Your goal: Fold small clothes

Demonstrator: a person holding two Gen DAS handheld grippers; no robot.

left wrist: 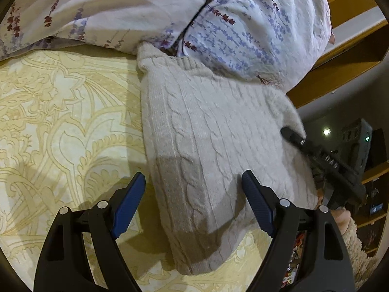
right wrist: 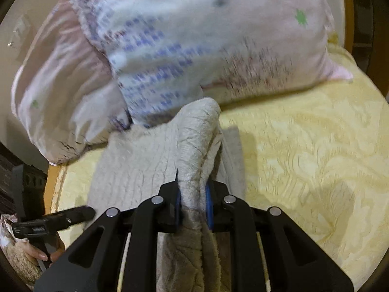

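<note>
A cream cable-knit sweater (left wrist: 206,121) lies on the yellow bedspread, its far end against the pillows. My left gripper (left wrist: 193,177) hovers open just above the sweater's near end, one blue pad over the bedspread and the other over the knit, touching nothing. In the right wrist view my right gripper (right wrist: 193,187) is shut on a raised fold of the sweater (right wrist: 136,165), which stands up as a ridge in front of the jaws. The right gripper (left wrist: 316,155) also shows at the sweater's right edge in the left wrist view. The left gripper (right wrist: 60,219) appears low on the left in the right wrist view.
Floral pillows (left wrist: 243,24) (right wrist: 194,36) are piled at the head of the bed. The yellow patterned bedspread (left wrist: 60,109) (right wrist: 304,146) stretches beside the sweater. A wooden bed frame (left wrist: 340,60) and dark shelves lie beyond. A hand in a fluffy sleeve (right wrist: 36,253) holds the left gripper.
</note>
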